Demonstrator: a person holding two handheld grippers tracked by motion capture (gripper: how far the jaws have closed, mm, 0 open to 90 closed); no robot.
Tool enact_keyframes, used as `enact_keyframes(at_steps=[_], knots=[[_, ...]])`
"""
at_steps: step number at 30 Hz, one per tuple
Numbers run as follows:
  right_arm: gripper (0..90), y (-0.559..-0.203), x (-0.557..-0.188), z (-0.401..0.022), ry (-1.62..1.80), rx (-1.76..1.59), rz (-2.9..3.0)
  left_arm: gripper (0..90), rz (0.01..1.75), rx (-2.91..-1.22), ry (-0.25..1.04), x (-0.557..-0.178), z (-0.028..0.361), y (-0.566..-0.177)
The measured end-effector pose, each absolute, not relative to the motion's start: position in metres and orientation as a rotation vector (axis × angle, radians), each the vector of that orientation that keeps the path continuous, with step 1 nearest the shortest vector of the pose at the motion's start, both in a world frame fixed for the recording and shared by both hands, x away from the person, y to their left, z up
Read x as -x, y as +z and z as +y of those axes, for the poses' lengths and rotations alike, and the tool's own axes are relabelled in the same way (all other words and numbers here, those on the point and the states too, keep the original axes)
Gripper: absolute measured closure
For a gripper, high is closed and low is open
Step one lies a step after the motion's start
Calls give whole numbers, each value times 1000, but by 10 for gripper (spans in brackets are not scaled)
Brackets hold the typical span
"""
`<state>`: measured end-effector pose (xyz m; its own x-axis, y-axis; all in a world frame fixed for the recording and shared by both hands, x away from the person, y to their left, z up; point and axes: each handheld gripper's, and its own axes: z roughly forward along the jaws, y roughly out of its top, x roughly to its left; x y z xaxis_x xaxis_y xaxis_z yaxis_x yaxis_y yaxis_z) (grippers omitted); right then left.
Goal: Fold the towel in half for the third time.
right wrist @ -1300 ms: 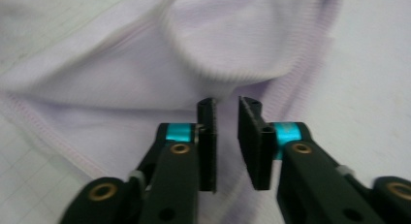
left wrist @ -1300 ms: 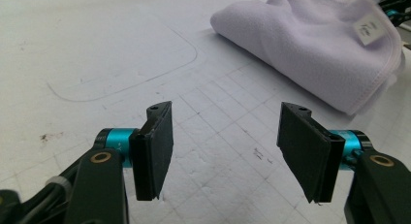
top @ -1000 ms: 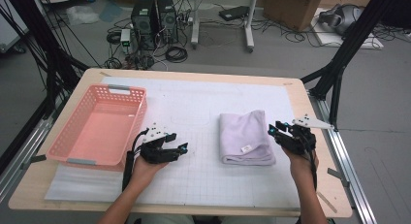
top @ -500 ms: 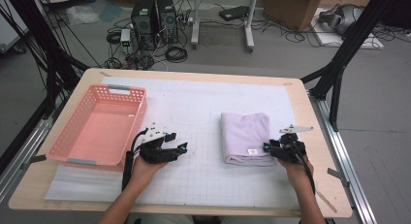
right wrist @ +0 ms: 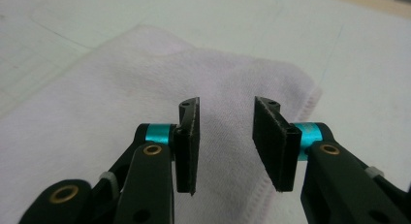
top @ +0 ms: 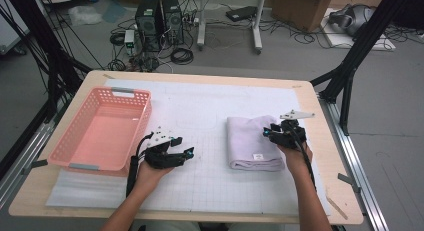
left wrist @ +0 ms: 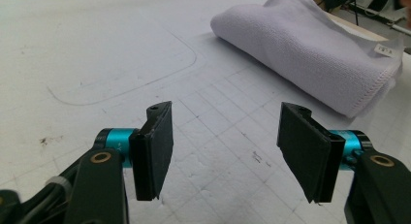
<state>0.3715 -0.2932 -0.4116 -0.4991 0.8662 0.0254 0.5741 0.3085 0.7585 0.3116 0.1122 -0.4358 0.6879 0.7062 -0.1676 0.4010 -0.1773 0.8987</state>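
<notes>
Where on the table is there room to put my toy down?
The widest bare patch lies on the white mat between the pink basket and the folded towel. The far strip beyond both is free too. It is crowded by the towel's right edge, where the right tool hovers.

Open mat btw basket (top: 100, 128) & towel (top: 252, 141); nothing blocks either tool's path.

A wooden table (top: 320, 156) with a white gridded mat (top: 210, 111) stands on a grey floor (top: 390, 91). Beyond its far edge, two black computer towers (top: 160, 18) sit among tangled cables (top: 182, 55). A cardboard box (top: 299, 8) rests at the far right. Black frame struts (top: 357, 53) flank the table, and metal rails (top: 356, 161) run along its sides.
</notes>
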Motion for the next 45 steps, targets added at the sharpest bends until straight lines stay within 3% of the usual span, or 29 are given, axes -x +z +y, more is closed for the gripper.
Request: enact_keyframes(at_steps=[4, 13, 18, 22, 25, 31, 45], knots=[[634, -430, -369, -298, 955, -1302, 2234, 381, 881, -1803, 347, -311, 113, -436], [613, -417, -356, -311, 900, -1296, 2234, 380, 883, -1799, 351, -311, 113, -435], [605, -404, -372, -301, 1017, -1240, 2162, 380, 881, -1803, 349, -312, 113, -436], [656, -404, -393, -289, 1035, -1243, 2135, 380, 877, -1807, 345, -311, 111, -436], [719, -409, -407, -277, 1028, -1255, 2134, 379, 874, -1808, 342, -311, 111, -436], [720, -431, -423, -271, 853, -1348, 2109, 379, 872, -1804, 340, -310, 111, -435], [620, -403, -375, -301, 1058, -1297, 2109, 379, 872, -1797, 342, -310, 111, -434]])
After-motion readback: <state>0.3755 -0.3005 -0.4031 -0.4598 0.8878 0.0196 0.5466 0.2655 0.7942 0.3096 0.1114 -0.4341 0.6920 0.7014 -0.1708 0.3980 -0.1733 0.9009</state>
